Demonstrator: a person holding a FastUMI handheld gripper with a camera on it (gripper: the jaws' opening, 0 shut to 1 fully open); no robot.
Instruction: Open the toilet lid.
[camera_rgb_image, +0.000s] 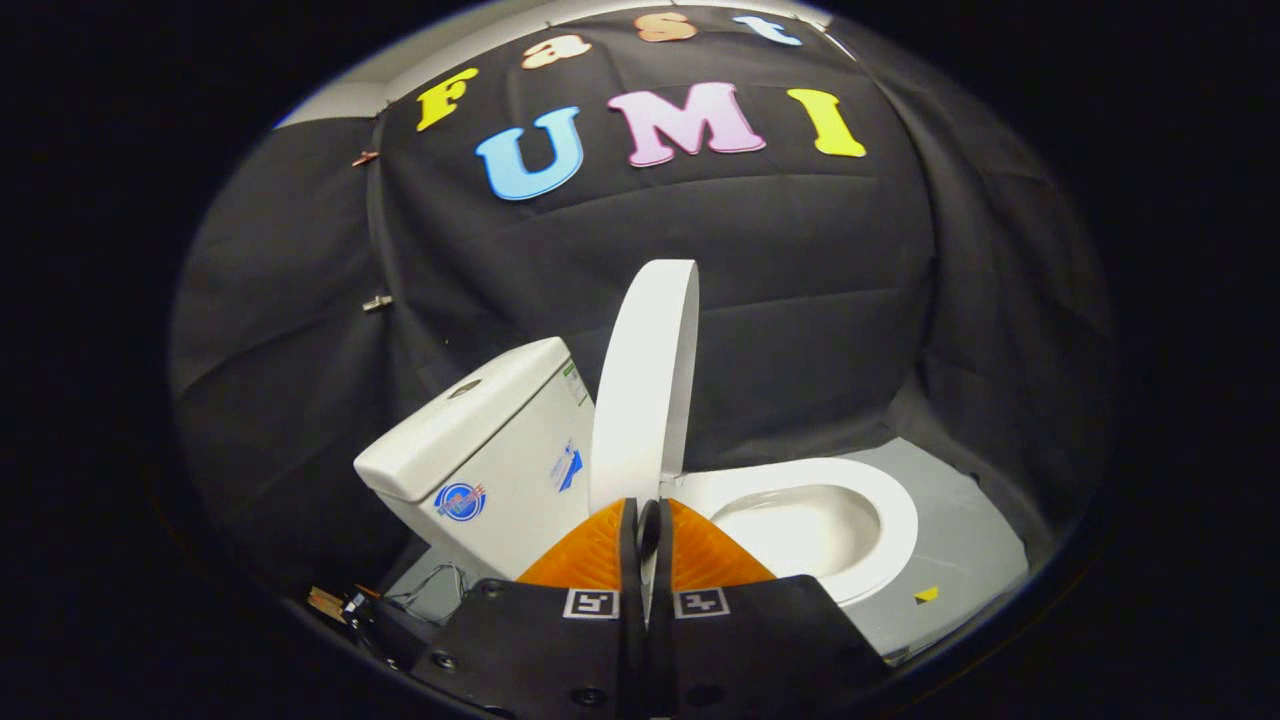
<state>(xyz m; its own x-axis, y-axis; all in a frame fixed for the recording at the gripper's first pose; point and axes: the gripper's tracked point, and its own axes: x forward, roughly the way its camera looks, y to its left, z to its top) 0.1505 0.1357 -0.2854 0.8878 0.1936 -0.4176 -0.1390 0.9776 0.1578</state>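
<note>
- Toilet lid (645, 385): plain white, no pattern.
- Seat (880, 500) beside the lid: white; bowl inside was off-white.
- Cistern (500, 455) behind the lid: white, with a round blue-and-red sticker and a small blue one.
- Floor (960, 540) past the seat: grey, with one small yellow mark.
- Gripper (647, 530), fingers together: each bore a black-and-white square marker.

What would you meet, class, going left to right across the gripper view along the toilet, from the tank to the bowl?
Tank → raised lid, standing upright on edge → seat ring around the open bowl. The gripper has its fingers drawn close together just below the lid's lower edge; whether they pinch it is unclear.
</note>
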